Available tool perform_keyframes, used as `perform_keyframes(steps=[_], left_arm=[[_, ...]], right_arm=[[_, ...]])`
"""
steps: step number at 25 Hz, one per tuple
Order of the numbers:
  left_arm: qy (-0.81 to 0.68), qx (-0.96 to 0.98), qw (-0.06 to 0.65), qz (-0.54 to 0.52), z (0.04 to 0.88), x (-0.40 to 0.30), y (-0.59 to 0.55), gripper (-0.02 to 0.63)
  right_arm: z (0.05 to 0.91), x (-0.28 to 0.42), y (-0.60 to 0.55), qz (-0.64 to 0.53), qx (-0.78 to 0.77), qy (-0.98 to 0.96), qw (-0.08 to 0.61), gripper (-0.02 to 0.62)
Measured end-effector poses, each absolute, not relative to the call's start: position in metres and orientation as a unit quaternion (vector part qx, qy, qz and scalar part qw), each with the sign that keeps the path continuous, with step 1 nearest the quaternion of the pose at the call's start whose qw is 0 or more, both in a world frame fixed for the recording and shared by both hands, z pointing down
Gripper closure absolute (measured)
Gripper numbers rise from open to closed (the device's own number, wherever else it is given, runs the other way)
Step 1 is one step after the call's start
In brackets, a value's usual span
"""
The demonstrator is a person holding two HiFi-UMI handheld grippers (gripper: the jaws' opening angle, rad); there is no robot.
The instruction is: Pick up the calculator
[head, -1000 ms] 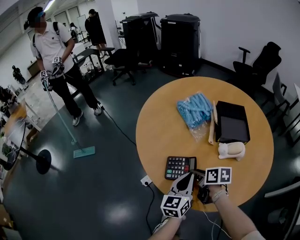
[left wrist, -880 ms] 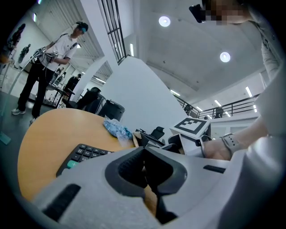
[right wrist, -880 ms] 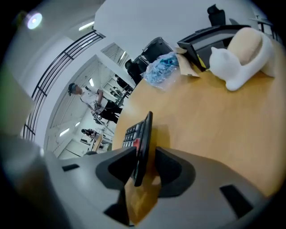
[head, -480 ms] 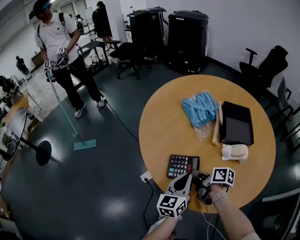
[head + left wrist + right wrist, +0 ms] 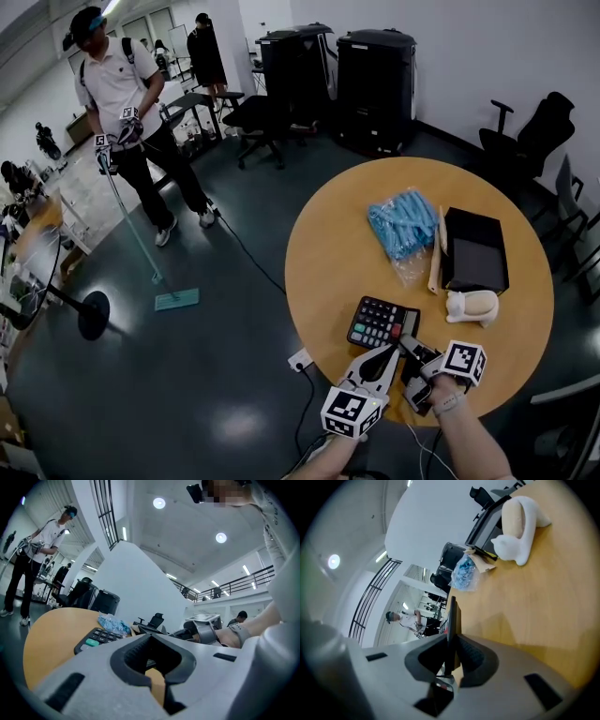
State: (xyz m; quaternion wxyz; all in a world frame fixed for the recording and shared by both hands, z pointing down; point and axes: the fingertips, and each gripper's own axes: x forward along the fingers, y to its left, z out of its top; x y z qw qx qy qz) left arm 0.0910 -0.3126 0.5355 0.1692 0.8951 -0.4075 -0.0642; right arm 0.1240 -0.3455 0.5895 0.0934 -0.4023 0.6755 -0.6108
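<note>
Head above; all seemingly share calculator (image 5: pixel 377 322)

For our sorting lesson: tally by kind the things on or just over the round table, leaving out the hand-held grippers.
Calculator: 1
Bag of blue items: 1
Black box: 1
White toy figure: 1
Pale stick: 1
Total: 5

Round wooden table (image 5: pixel 337 253), four items on its top.
Bag of blue pieces (image 5: pixel 403 225) lies beside a pale wooden strip (image 5: pixel 437 253); the strip runs along the black box (image 5: pixel 475 251); a cream figurine (image 5: pixel 472 306) sits near it.
</note>
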Motion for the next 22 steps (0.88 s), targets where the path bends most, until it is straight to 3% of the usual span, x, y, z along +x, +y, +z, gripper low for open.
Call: perform_keyframes(steps=[13, 22], left_arm=[[-0.358, 0.920, 0.123, -0.100, 0.477, 0.112, -0.312, 0.598], [-0.345, 0.926, 0.110, -0.103, 0.467, 0.109, -0.293, 0.598]], right_arm=[[0.508, 0.133, -0.353, -0.561, -0.419, 0.698, 0.148, 0.538], [0.494, 0.128, -0.338, -0.548, -0.431, 0.704, 0.137, 0.538]])
